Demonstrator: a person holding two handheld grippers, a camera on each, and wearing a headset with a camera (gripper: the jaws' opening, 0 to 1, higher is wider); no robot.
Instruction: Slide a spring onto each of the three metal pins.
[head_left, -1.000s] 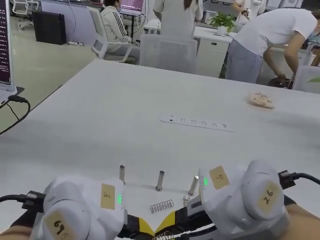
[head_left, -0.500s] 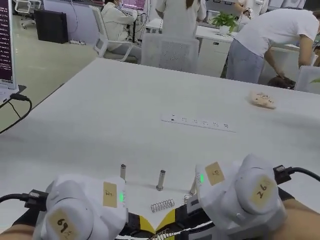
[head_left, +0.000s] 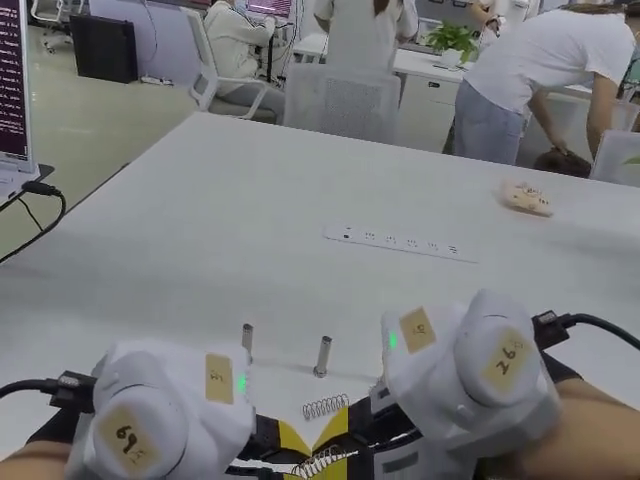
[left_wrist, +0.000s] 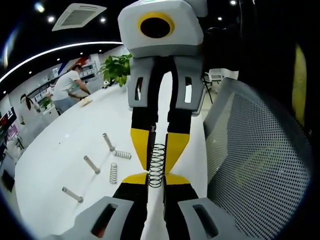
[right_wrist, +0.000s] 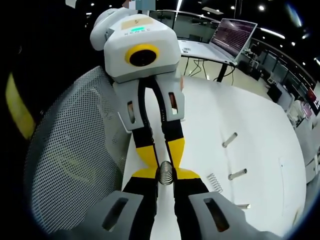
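Over the last second the right gripper (head_left: 345, 432) has slid inward in the head view. Its white body now covers the right-hand pin (left_wrist: 108, 141), which stood clear before, while the left gripper (head_left: 288, 446) has barely shifted. I read that as the two closing on each other to pass or re-seat a spring (head_left: 318, 463), not yet a move toward a pin. In this view the spring sits between the yellow tips at the near edge of the tabletop (head_left: 250, 230). The left pin (head_left: 247, 338) and middle pin (head_left: 322, 355) stand upright and bare just beyond, and a loose spring (head_left: 325, 406) lies flat near the middle pin's foot. In the left gripper view the spring runs lengthwise away from the camera. Its near end is pinched in the left gripper's tongs and its far end in the right gripper's tongs facing them, both sets clenched on it. All three pins are bare here, and a second loose spring (left_wrist: 121, 154) lies just beside the right-hand pin. In the right gripper view I see the held spring almost end-on, a ring of coils between the closed tips. So its long axis runs from one gripper to the other, roughly level and crosswise to the upright pins. I judge it must be turned upright before it can slide on.
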